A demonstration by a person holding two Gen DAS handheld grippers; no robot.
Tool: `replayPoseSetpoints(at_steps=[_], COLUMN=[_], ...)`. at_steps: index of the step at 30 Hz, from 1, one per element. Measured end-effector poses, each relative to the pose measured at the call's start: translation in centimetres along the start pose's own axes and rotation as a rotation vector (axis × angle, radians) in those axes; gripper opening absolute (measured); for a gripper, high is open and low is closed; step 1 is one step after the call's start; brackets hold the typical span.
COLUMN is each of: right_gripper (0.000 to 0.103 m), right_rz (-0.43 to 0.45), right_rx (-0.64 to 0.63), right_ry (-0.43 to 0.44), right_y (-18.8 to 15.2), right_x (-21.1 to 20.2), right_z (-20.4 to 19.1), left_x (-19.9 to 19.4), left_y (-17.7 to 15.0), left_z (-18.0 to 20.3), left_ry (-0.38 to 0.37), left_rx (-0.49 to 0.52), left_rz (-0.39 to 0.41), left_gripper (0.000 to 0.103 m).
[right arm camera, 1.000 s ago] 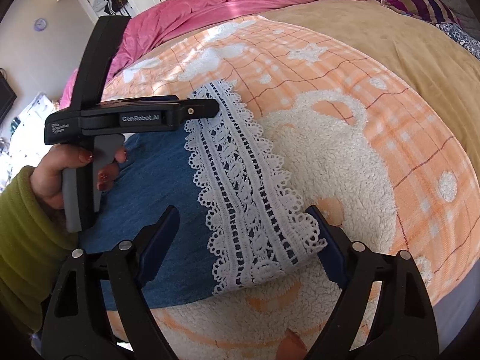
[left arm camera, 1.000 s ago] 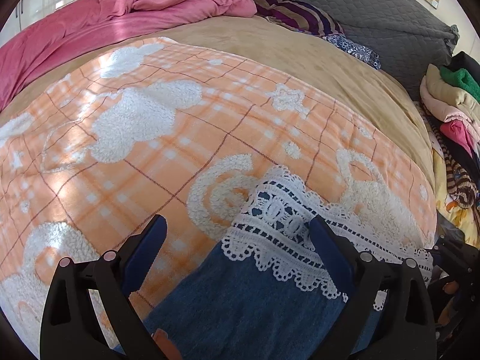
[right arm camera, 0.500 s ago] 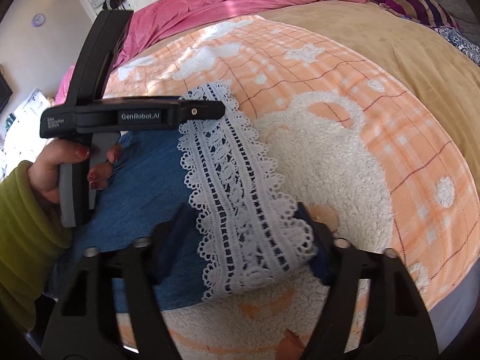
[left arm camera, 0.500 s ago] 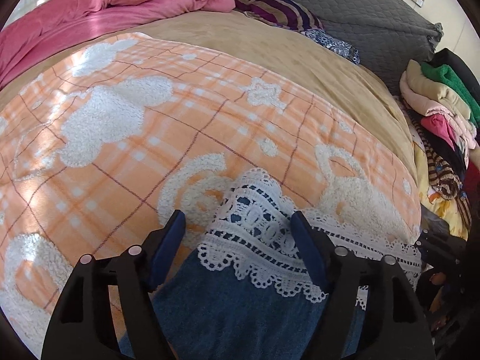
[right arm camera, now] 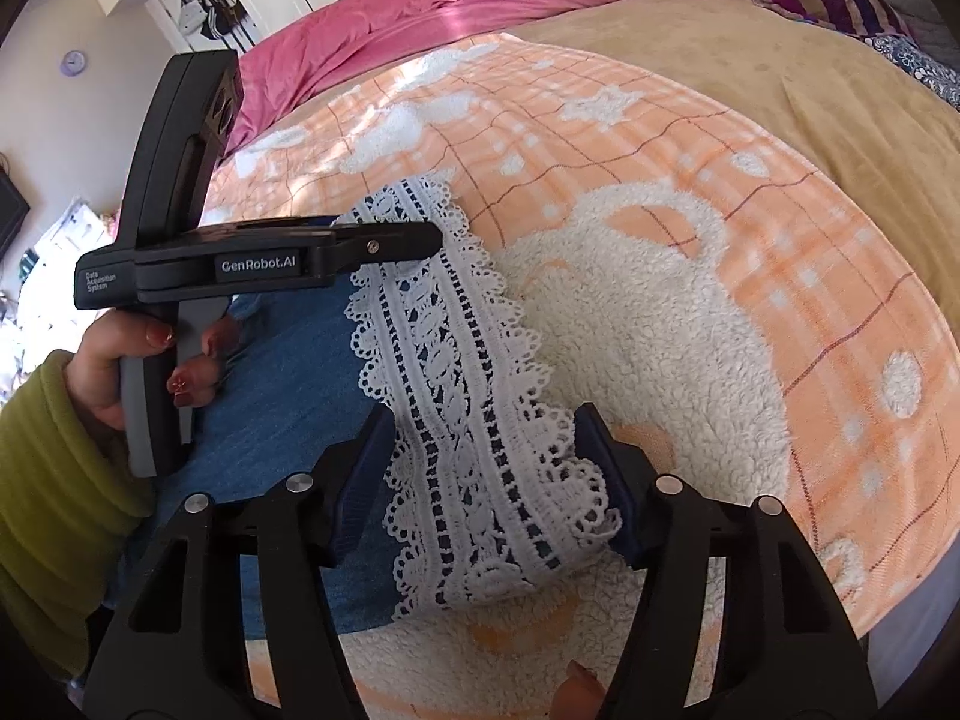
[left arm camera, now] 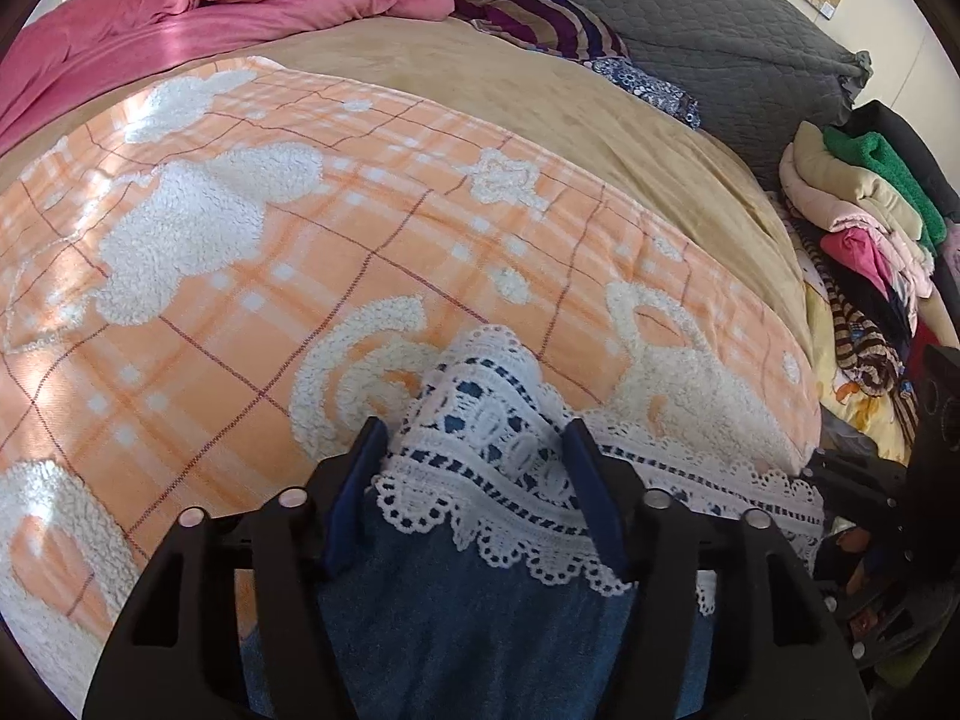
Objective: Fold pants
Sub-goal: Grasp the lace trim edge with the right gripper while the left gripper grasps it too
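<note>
Left gripper: fingers partly closed, pressing in from both sides on the left corner of the lace hem, which bunches up between the blue pads. Reads as a pinch on the hem, though full clamping cannot be confirmed.

Right gripper: same posture, fingers narrowed around the right corner of the lace hem; fabric puckers between the pads, so contact on both sides looks likely.

Judgement on placement: one gripper sits at each end of the leg opening, so the hem can be lifted level and carried as one straight edge. That suits a lengthwise fold of the hem toward the waistband. Fold not yet made; task looks early.

Pants: blue denim, soft and slightly rumpled, with a broad white openwork lace band sewn across the leg end, scalloped along both edges. Denim shows through the lace holes. They lie on the near part of the orange plaid blanket, hem toward the far side, body running back toward the person. Waist end out of view.

Farther out: a pink duvet at the far left, a stack of folded clothes at the right edge.
</note>
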State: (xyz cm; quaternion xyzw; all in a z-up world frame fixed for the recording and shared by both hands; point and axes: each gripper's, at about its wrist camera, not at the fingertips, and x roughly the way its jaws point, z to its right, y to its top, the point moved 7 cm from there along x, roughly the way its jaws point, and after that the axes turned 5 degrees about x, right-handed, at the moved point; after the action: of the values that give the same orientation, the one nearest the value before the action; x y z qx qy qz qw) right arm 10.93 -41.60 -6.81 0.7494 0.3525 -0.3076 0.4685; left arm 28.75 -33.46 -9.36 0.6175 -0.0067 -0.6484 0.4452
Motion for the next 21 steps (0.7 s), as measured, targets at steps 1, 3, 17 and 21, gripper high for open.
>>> replayPoseSetpoints(at_steps=[1,3,17,21], right_gripper=[0.056,0.059,0.014,0.014], right_rz=[0.000,-0.009,0.023,0.055], right_rx=[-0.003,-0.016,-0.041,-0.042], right_ry=[-0.008,-0.027,0.098,0.176], right_y=[0.0,0.1,0.3,0.6], right_x=[0.0,0.5,-1.1,-2.1], right_z=[0.0,-0.1,-1.3,-2.2], left_x=[0.0,0.0,-2.1,-4.3], left_y=[-0.1,-0.2,0.3,0.6], left_z=[0.1,0.1,0.3,0.2], left_ry=[-0.004,-0.008,-0.026,-0.048], left_rx=[0.007,0.008,-0.056,-0.086], left_rz=[-0.001,0.001,0.070,0.121], left_gripper=[0.056,0.056,0.022,0.022])
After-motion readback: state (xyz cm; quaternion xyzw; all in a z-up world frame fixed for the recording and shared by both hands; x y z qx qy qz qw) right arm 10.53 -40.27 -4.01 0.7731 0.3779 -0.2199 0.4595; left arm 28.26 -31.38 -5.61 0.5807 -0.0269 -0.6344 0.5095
